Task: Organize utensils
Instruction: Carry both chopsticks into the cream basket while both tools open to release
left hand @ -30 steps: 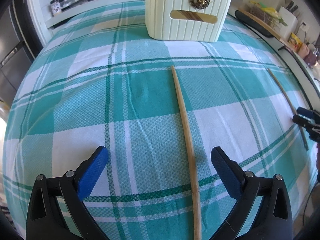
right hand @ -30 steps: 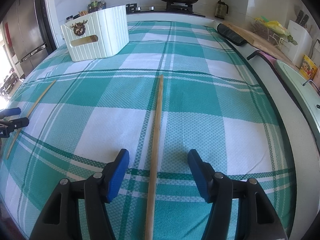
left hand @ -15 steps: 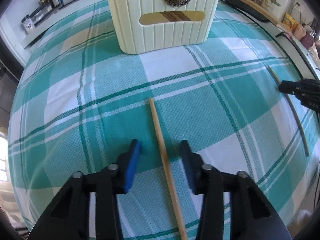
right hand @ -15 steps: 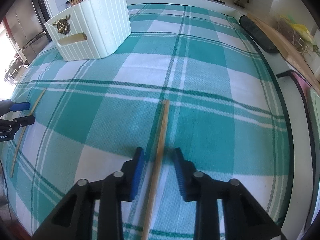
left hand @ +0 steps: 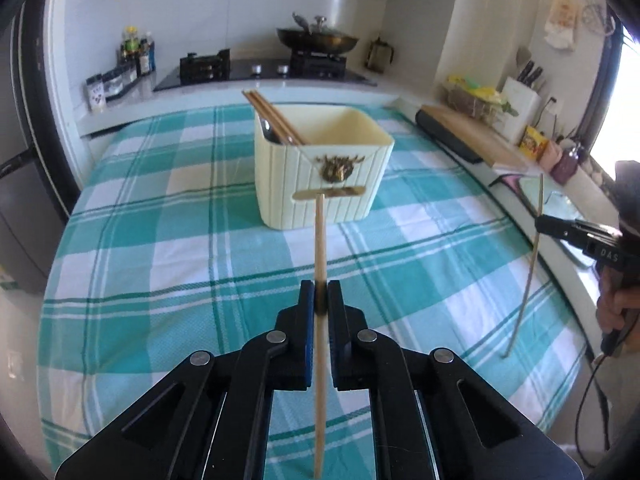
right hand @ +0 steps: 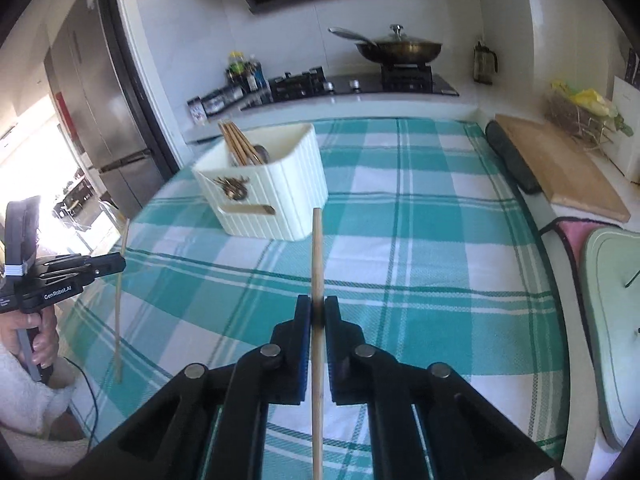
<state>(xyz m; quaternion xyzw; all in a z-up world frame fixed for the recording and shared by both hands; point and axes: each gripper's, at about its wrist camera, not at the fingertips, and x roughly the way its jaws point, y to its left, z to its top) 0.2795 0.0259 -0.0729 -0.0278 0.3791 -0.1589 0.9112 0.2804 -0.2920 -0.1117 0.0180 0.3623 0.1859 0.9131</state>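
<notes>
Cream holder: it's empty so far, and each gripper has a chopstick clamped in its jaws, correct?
Not empty. The left wrist view shows the cream holder already holding chopsticks and a spoon. The left gripper and right gripper do each clamp one.

You hold a thin pale wooden chopstick [left hand: 320, 248], matt and smooth, in your left matt black plastic tool [left hand: 320, 300] (blue pads). The teal-and-white checked cloth [left hand: 200, 248] looks coarsely woven. The ribbed cream plastic box [left hand: 320, 168] has a satin sheen and a brassy metal emblem [left hand: 338, 168].
</notes>
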